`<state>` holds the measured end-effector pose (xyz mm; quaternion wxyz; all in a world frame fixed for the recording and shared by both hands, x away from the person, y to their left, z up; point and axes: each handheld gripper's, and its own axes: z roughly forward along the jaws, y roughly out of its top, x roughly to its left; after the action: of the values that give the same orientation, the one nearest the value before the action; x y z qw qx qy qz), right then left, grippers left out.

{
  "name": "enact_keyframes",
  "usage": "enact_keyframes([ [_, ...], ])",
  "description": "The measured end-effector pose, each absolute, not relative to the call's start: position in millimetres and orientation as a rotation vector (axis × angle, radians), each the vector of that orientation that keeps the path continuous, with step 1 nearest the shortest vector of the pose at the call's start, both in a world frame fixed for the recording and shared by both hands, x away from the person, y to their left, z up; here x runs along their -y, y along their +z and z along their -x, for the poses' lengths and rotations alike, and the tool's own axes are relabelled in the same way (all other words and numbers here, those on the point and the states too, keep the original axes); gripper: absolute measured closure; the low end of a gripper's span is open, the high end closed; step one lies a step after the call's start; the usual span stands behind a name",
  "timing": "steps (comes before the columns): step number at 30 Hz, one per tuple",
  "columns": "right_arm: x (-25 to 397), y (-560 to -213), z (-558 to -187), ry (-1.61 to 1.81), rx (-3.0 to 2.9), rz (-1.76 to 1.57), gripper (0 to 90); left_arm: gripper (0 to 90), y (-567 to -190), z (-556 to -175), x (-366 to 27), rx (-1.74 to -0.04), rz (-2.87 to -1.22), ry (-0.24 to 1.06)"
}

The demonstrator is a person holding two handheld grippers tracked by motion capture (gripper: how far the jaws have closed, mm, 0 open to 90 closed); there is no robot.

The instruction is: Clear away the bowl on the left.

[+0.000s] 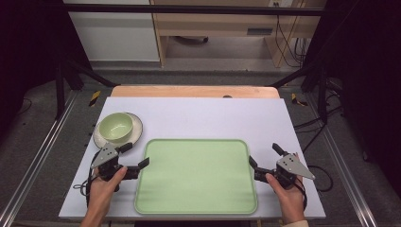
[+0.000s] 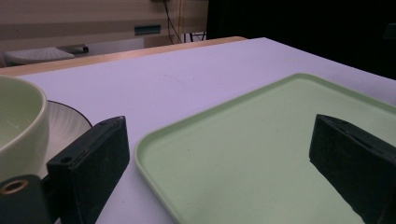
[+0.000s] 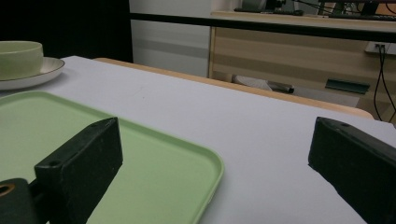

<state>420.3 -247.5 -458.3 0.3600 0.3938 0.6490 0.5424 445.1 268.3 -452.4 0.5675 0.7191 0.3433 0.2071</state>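
Note:
A pale green tray (image 1: 196, 175) lies empty on the white table top (image 1: 213, 116). Left of its far corner, a green bowl (image 1: 116, 126) sits on a white plate (image 1: 136, 128). My left gripper (image 1: 136, 154) is open at the tray's left edge, one jaw over the tray and one beside the plate. In the left gripper view the gripper (image 2: 219, 158) straddles the tray rim (image 2: 140, 149), with the bowl (image 2: 18, 121) and the plate (image 2: 65, 123) at left. My right gripper (image 1: 264, 154) is open at the tray's right edge. In the right gripper view the gripper (image 3: 215, 163) spans the tray corner (image 3: 217, 170).
A wooden strip (image 1: 194, 91) runs along the table's far edge. Beyond it stand a black frame and wooden furniture (image 1: 217, 23). The bowl (image 3: 18, 58) and the plate (image 3: 46, 70) appear far left in the right gripper view. Bare white surface lies beyond the tray.

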Motion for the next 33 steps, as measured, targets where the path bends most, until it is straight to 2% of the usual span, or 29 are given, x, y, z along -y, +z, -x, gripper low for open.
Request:
enact_keyframes([
  [11,249.3,-458.5,-419.6,1.411,-1.676,-1.032,4.7,6.9,-433.7,-458.6,-267.1,-0.786,-1.782,0.486],
  [16,248.8,-459.1,-417.0,1.415,-1.697,-1.033,5.3,6.8,-413.1,-479.7,-274.6,-0.814,-1.789,0.554],
  [23,250.4,-457.1,-414.0,1.406,-1.675,-1.041,5.3,6.7,-390.6,-511.6,-294.4,-0.89,-1.815,0.629],
  [33,248.4,-458.7,-413.4,1.402,-1.67,-1.045,5.2,7.7,-395.9,-538.9,-324.4,-1.081,-1.775,0.643],
])
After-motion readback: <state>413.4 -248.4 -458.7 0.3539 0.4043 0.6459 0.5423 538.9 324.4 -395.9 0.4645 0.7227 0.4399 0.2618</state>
